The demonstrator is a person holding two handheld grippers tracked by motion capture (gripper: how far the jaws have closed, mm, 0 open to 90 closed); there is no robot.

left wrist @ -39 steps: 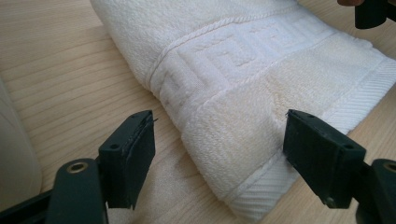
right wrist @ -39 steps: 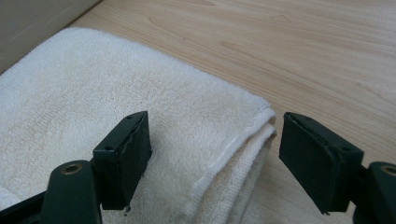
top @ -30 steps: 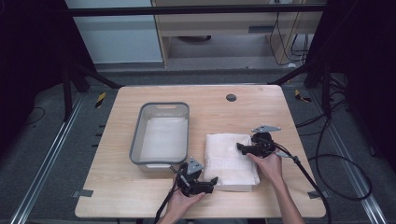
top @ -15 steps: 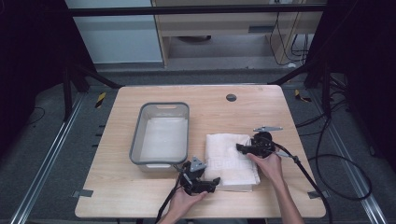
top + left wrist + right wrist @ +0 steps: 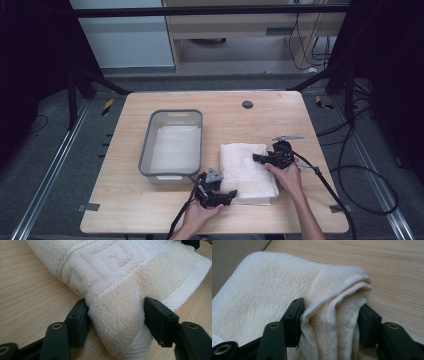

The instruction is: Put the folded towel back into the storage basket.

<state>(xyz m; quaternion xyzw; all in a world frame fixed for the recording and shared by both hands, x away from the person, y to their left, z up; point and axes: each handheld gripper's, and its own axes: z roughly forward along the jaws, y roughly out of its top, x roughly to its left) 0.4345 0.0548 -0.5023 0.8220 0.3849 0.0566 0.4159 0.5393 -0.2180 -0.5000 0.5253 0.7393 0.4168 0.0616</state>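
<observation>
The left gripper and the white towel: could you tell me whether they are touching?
Touching. In the left gripper view, the left gripper has both fingers pressed against a bunched fold of the towel.

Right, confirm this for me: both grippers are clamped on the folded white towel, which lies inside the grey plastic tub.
Not quite. The folded white towel lies on the light wooden table, beside the grey plastic tub, as the high view shows. The left gripper and right gripper do each clamp it.
</observation>
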